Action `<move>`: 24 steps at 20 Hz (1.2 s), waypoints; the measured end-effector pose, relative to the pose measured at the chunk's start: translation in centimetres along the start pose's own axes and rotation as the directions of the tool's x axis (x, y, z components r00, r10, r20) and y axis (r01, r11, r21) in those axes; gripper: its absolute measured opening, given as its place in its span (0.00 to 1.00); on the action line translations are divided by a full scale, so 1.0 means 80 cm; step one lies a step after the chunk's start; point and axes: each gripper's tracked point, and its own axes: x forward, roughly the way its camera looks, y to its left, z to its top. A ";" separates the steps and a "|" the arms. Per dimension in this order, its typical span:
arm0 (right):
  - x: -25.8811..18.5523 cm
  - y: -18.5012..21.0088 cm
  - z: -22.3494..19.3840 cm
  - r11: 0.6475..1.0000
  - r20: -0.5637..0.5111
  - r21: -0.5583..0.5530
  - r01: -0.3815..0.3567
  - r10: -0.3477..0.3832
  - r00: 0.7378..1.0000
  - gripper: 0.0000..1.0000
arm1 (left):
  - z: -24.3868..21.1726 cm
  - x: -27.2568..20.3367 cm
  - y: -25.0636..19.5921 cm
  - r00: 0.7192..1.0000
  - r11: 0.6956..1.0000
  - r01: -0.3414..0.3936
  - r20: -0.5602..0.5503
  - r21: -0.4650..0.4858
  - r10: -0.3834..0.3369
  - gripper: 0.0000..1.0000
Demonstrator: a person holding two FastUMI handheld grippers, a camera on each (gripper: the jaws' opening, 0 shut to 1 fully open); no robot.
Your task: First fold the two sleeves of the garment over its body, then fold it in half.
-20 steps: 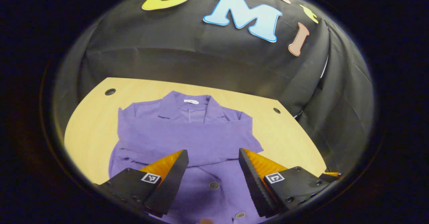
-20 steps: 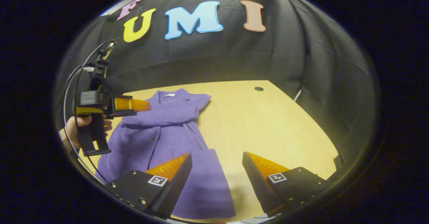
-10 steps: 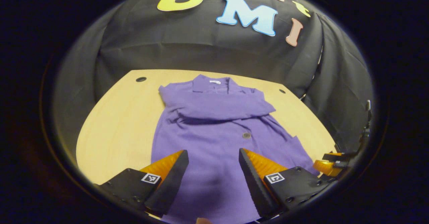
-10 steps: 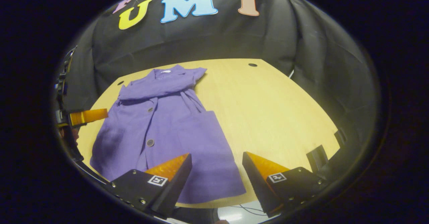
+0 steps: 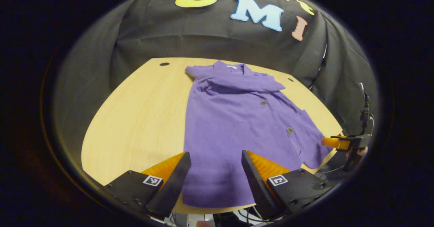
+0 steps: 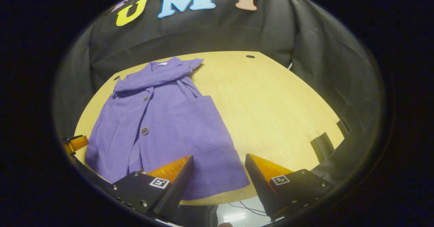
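A purple buttoned garment (image 5: 237,118) lies flat on the wooden table (image 5: 135,118), collar at the far end. Its sleeves are folded across the chest (image 5: 244,82). My left gripper (image 5: 215,154) hovers open above the hem near the table's front edge, holding nothing. In the right gripper view the same garment (image 6: 169,118) spreads over the left half of the table (image 6: 271,101). My right gripper (image 6: 219,157) is open over the hem's right corner, nothing between its fingers. The right gripper (image 5: 334,142) also shows at the far right of the left gripper view, beside the hem.
The table has small round holes near its far corners (image 5: 164,64) (image 6: 250,56). Black cloth walls close the booth behind and at the sides. Two dark brackets (image 6: 320,145) sit at the table's right edge. Bare wood lies left of the garment (image 5: 142,101) and right of it (image 6: 271,84).
Both grippers have drawn back from the collar end to the near edge of the table, over the hem. Both stayed open; the garment has not moved.
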 end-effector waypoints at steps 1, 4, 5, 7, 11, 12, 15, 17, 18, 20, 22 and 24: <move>0.001 -0.001 -0.001 1.000 -0.002 0.002 0.001 -0.001 1.000 0.93 | -0.012 -0.002 0.006 1.000 1.000 -0.009 -0.014 0.002 0.009 0.94; 0.005 -0.003 -0.011 1.000 -0.018 -0.005 0.002 -0.002 1.000 0.93 | -0.040 -0.007 0.020 0.999 0.999 -0.029 -0.041 0.019 0.030 0.97; 0.005 0.002 -0.013 1.000 -0.025 -0.001 -0.011 0.011 1.000 0.93 | -0.048 -0.007 0.021 0.998 0.999 -0.033 -0.047 0.027 0.034 1.00; 0.006 0.009 -0.021 1.000 -0.039 0.013 -0.024 0.025 0.999 0.93 | -0.054 -0.008 0.022 0.998 0.998 -0.042 -0.042 0.050 0.044 0.94; 0.008 0.021 -0.039 1.000 -0.063 0.007 -0.020 0.020 0.998 0.96 | -0.059 -0.006 0.012 0.998 0.995 -0.058 -0.034 0.083 0.061 0.94; 0.007 0.022 -0.041 1.000 -0.062 -0.015 -0.012 0.011 0.998 0.98 | -0.059 -0.005 0.008 0.997 0.995 -0.060 -0.034 0.086 0.063 0.98; 0.009 0.024 -0.043 1.000 -0.045 -0.007 -0.007 0.006 0.999 1.00 | -0.066 0.000 -0.004 0.996 0.989 -0.070 -0.044 0.127 0.077 0.94; 0.009 0.026 -0.044 1.000 -0.052 -0.014 -0.005 0.004 0.999 1.00 | -0.065 0.005 -0.014 0.996 0.986 -0.064 -0.046 0.153 0.072 0.94; 0.010 0.029 -0.044 1.000 -0.052 -0.015 -0.014 0.013 0.999 1.00 | -0.064 0.006 -0.017 0.997 0.986 -0.059 -0.040 0.153 0.065 0.83; 0.011 0.038 -0.044 1.000 -0.055 -0.018 -0.025 0.024 0.998 0.84 | -0.058 0.011 -0.022 0.998 0.991 -0.036 -0.039 0.132 0.041 0.60; 0.011 0.049 -0.044 1.000 -0.059 -0.002 -0.026 0.026 0.998 0.57 | -0.057 0.017 -0.021 0.998 0.994 -0.032 -0.050 0.107 0.038 0.38; 0.012 0.054 -0.043 1.000 -0.066 0.015 -0.019 0.020 0.998 0.34 | -0.057 0.019 -0.022 0.997 0.996 -0.024 -0.072 0.090 0.030 0.20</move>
